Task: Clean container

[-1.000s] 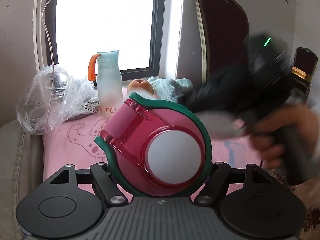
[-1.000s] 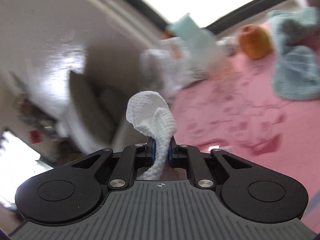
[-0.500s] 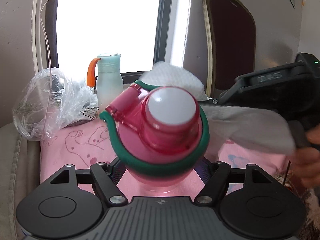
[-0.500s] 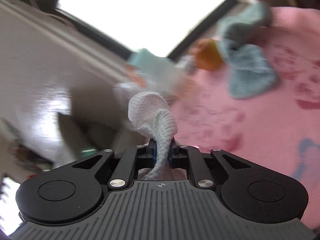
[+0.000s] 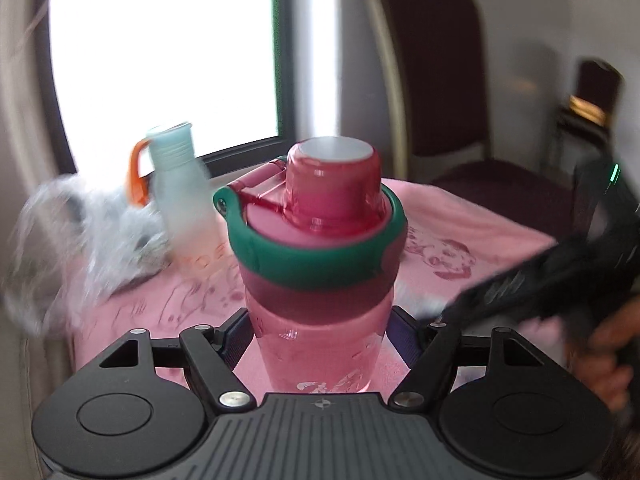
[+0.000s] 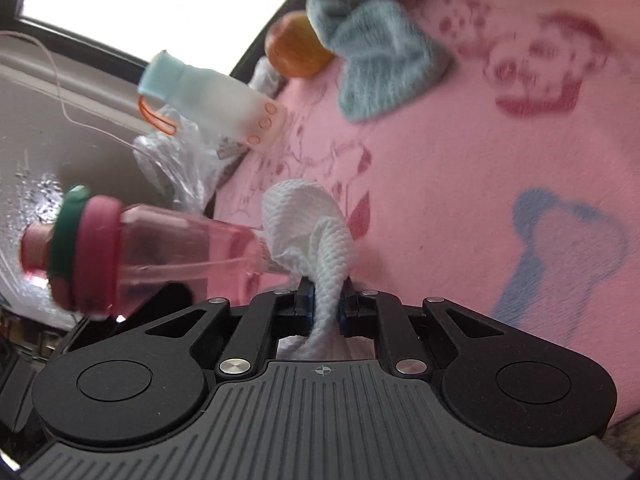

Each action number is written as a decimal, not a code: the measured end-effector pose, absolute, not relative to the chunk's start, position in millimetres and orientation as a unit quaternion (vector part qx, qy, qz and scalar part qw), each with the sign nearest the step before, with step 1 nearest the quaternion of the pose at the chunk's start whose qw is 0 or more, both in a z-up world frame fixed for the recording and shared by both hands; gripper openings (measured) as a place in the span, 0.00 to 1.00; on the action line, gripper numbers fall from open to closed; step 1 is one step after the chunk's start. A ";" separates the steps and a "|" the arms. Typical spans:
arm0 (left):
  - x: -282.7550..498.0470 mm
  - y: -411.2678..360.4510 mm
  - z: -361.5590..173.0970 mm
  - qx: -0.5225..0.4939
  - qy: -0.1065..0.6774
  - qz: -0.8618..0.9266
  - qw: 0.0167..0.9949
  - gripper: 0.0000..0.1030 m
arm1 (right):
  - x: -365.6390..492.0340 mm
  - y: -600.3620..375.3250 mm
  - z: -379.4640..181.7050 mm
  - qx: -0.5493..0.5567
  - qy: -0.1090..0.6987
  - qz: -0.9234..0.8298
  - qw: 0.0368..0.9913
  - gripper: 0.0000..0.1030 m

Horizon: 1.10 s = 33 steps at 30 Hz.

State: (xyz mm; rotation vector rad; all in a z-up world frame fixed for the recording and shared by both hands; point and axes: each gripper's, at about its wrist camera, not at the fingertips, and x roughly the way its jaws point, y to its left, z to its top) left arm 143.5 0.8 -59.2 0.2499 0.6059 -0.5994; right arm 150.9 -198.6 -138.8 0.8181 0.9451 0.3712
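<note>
It looks like a lived-in room of a home: a counter under a pink cartoon-print cloth (image 6: 460, 184) sits by a bright window (image 5: 160, 48), with padded dark-red chairs (image 5: 436, 80) against the wall, a crumpled plastic bag (image 6: 180, 160), an orange fruit (image 6: 294, 46) and a frosted drinking bottle (image 6: 212, 98).

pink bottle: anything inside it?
The pink bottle looks empty: its clear wall shows only pink tint and the tablecloth behind. The red lid with its green ring is on and opaque, so the neck's inside is hidden.
</note>
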 end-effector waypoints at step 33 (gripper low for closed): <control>138.7 -74.4 -46.2 0.016 0.326 0.065 0.943 0.70 | 113.6 -255.0 -137.8 0.285 0.325 0.114 0.895 0.15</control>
